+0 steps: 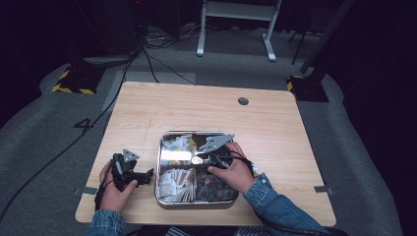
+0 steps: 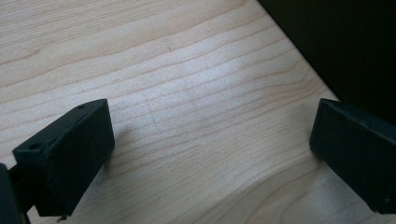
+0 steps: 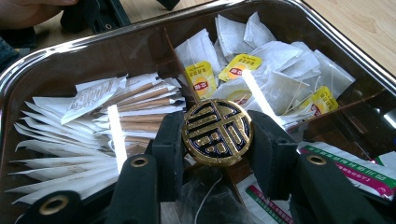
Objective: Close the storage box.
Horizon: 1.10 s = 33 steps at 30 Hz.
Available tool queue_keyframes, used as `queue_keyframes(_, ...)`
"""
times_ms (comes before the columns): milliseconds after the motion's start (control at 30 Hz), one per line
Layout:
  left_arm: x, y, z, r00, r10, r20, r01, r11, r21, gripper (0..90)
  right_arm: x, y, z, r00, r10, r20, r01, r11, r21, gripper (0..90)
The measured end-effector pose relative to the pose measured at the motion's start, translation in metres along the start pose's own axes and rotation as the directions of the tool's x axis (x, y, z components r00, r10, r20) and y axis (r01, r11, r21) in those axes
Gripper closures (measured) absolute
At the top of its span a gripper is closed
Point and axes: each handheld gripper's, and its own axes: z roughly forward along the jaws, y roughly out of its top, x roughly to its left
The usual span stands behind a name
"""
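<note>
Near the front left corner of the pale wood-grain table (image 1: 147, 105), the left gripper (image 1: 129, 172) lies low on the bare board in the person's left hand (image 1: 115, 189). In the left gripper view its two blocky black jaws stand spread wide, with only streaked, matte wood between them and the table's edge running off to the upper right.

Just beside it, toward the front edge at the middle, sits a shiny rectangular metal tray (image 1: 160, 196) with rounded corners, split by thin dark dividers into compartments. In the right gripper view the compartment on the left holds a fan of long white and brown paper sachets (image 3: 70, 135); the one beyond the divider is heaped with crumpled white tea bags (image 3: 275, 74) bearing yellow tags. Green-and-white printed packets (image 3: 355, 168) lie at the right.

Over the tray's middle, the right gripper (image 3: 217, 140), held in the right hand (image 1: 236, 172) with a blue denim sleeve (image 1: 280, 206) behind it, pinches a round gold medallion (image 3: 217, 132) with a raised dark-blue pattern. Both jaws press its rim from either side, above the crossing of the dividers.
</note>
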Motion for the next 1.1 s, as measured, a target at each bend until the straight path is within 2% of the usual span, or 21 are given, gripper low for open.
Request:
queue_keyframes(467,-0.0002,0.0,0.0001,1.0,-0.002,-0.001,0.002,1.0,-0.001,0.2,-0.006,-0.0039,0.0049,0.9998,0.016,-0.012,-0.016,1.0,-0.009,58.6)
queue_keyframes(633,-0.0002,0.0,0.0001,1.0,-0.001,-0.001,0.001,1.0,-0.001,0.2,-0.003,-0.0055,0.0047,1.0,-0.004,0.006,0.004,1.0,-0.01,58.5)
queue_keyframes(833,-0.0002,0.0,0.0001,1.0,-0.001,-0.001,0.001,1.0,0.0,0.2,-0.0025,-0.006,0.0045,1.0,0.005,0.006,-0.005,1.0,-0.007,58.6)
queue_keyframes(967,-0.0002,0.0,0.0,1.0,-0.001,-0.002,0.001,1.0,0.0,0.2,-0.0026,-0.0062,0.0044,0.9998,0.02,0.005,-0.02,1.0,-0.008,58.4)
queue_keyframes(1100,0.0005,0.0008,0.0007,1.0,0.004,0.0,-0.004,1.0,-0.001,0.2,-0.0055,-0.007,0.0033,0.9984,0.056,-0.012,-0.056,0.998,-0.015,56.5)
